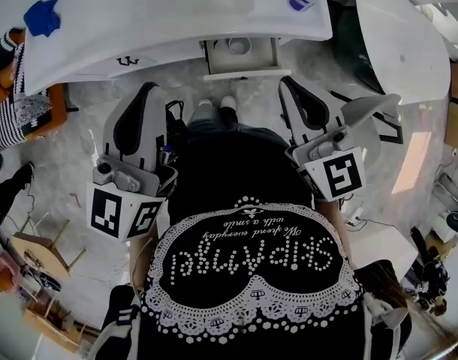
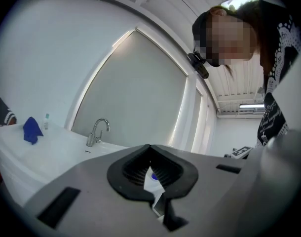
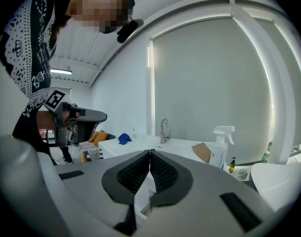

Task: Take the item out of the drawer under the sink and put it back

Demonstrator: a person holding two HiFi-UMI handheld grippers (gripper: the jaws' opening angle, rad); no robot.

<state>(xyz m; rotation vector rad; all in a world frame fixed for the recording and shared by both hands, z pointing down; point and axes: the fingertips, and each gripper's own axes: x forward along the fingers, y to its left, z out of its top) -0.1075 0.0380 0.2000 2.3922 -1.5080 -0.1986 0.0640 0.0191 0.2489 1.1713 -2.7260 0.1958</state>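
Left gripper: jaws shut, nothing held. Right gripper: likewise closed, empty. Small white round item lies in open white drawer under sink, toward drawer's rear edge. Looks light, rigid, smooth; best pinched across rim. Only head view shows drawer; right gripper view shows chrome faucet and white spray bottle.

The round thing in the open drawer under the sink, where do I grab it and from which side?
I'd take the round item by its rim, coming down from above: the walls of the drawer box it in, leaving only its top free. Its shape is too small to tell.
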